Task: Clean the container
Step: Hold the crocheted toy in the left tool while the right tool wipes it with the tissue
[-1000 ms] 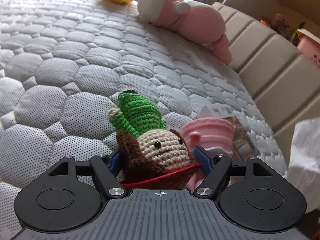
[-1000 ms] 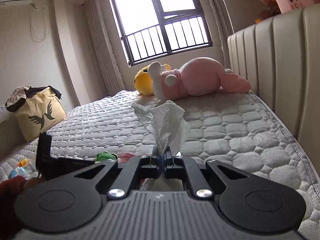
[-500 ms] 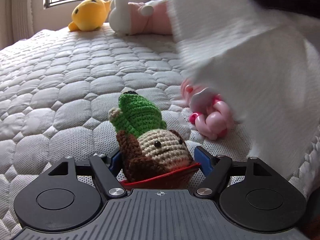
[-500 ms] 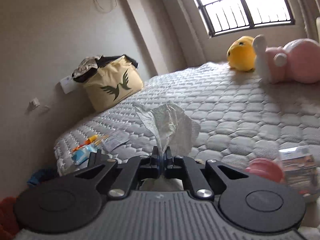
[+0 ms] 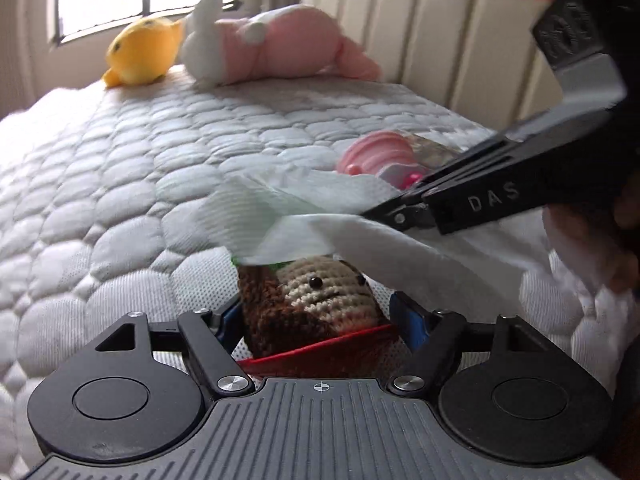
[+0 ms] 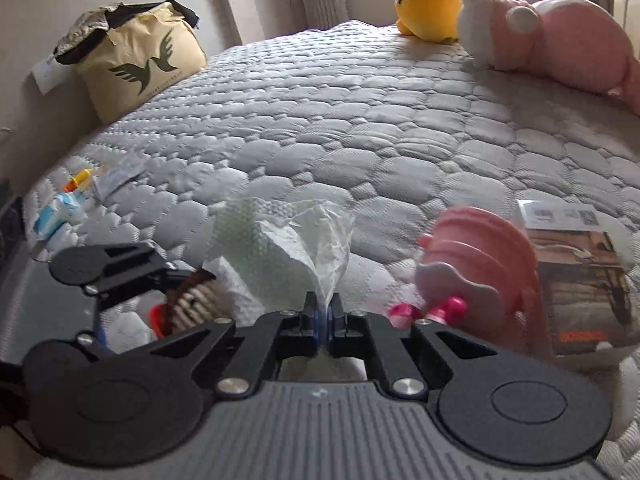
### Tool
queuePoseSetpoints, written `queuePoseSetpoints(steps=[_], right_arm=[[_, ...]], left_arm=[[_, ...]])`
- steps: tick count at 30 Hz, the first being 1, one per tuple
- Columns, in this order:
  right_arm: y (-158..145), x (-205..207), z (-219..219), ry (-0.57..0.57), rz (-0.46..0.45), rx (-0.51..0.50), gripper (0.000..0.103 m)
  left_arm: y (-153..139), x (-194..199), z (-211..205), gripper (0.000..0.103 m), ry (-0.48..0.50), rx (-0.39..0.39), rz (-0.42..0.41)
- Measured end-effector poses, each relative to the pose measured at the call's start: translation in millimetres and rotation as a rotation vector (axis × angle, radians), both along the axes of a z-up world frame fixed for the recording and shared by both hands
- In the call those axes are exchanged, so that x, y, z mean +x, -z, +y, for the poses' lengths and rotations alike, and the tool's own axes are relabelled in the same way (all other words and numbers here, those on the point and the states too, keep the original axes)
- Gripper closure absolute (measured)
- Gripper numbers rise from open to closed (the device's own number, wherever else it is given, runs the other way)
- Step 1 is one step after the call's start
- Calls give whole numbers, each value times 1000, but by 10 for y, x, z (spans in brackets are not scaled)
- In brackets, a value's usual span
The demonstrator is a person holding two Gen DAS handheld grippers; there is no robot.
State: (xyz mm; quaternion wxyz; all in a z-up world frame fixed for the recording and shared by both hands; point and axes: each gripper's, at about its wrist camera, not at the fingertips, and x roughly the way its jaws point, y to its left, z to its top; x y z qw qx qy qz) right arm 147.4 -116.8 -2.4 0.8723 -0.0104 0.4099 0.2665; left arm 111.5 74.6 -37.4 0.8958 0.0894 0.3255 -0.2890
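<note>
A crocheted doll (image 5: 320,292) with a brown and beige face sits in a small red container (image 5: 320,350). My left gripper (image 5: 316,312) is shut on it, blue pads at each side, just above the quilted mattress (image 5: 120,184). A white tissue (image 5: 280,216) lies over the doll's green top and hides most of it. My right gripper (image 5: 372,214) reaches in from the right, shut on that tissue. In the right wrist view the tissue (image 6: 280,248) fans out from the right gripper (image 6: 322,312), and the doll (image 6: 192,300) shows at lower left beside the left gripper's fingers (image 6: 120,268).
A pink plastic toy (image 6: 480,252) and a printed box (image 6: 580,272) lie on the mattress to the right. Yellow (image 5: 140,50) and pink (image 5: 280,46) plush toys rest at the far end by the headboard (image 5: 440,40). A yellow bag (image 6: 140,56) and small packets (image 6: 60,208) sit at the left.
The right gripper has swung down and left with the tissue, which now drapes over the doll's green top. The left gripper still holds the doll's container.
</note>
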Motion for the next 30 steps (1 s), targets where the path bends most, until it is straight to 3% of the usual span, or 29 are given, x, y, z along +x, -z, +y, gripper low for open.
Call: queuePoseSetpoints(steps=[4, 5, 6, 8, 10, 11, 12, 14, 18, 20, 24, 27, 29, 30], right_arm=[[20, -24, -234, 26, 16, 2, 96], [8, -37, -264, 23, 21, 15, 89], [-6, -45, -258, 12, 19, 26, 72], [-20, -70, -162, -27, -2, 24, 50], [-13, -86, 10, -74, -21, -10, 59], [-3, -88, 114, -103, -26, -37, 93], [-27, -92, 167, -119, -28, -25, 100], [-112, -111, 231, -138, -41, 28, 101], [-462, -161, 274, -186, -58, 277, 101], [-540, -174, 345, -221, -60, 319, 101], [-406, -160, 509, -181, -123, 100, 101], [-200, -79, 399, -89, -122, -56, 100], [-119, -33, 243, -58, -76, -66, 99], [-79, -10, 164, -43, -52, -70, 92]], left_arm=[[-1, -8, 27, 22, 52, 63, -33], [-4, 15, 52, 21, 44, 55, -21], [-14, 34, 73, 21, 32, 37, -2], [-18, 69, 104, 21, 5, -8, 37], [-9, 67, 120, 21, -16, -33, 61], [-2, 61, 124, 21, -22, -37, 66], [1, 48, 114, 21, -21, -31, 62], [10, 13, 92, 22, -18, -14, 53], [62, -4, 76, 21, -21, -3, 63], [92, -2, 85, 21, -29, -9, 76], [88, -6, 119, 19, -48, -42, 82], [61, -32, 186, 16, -66, -67, 81], [40, -23, 246, 12, -86, -96, 90], [29, -7, 267, 12, -93, -113, 97]])
